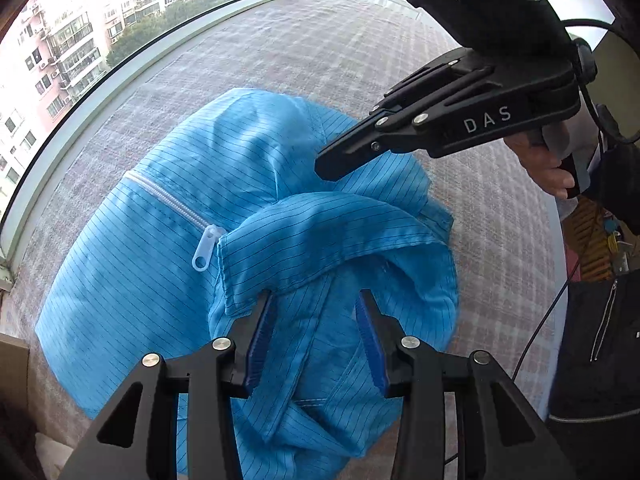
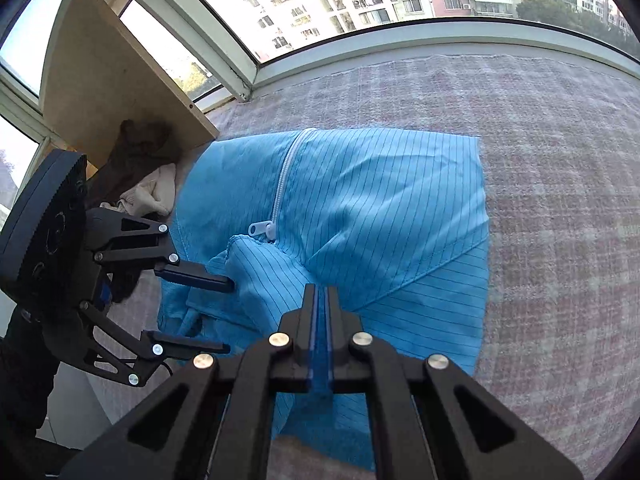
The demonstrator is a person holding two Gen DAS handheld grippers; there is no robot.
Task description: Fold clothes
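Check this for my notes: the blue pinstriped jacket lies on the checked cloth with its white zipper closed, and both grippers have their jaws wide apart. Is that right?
Not quite. Only the left gripper has its jaws apart, straddling the collar of the blue jacket. The right gripper has its jaws shut together, as the right wrist view shows. The white zipper and the checked cloth are as you said.

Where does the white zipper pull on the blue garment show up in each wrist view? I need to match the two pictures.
Left wrist view: the white zipper pull hangs left of centre, at the lower end of the zipper, just left of the folded collar edge.
Right wrist view: the zipper pull lies just left of centre, pointing left from the zipper's lower end.
Shared landmark: the window sill beyond the checked cloth.
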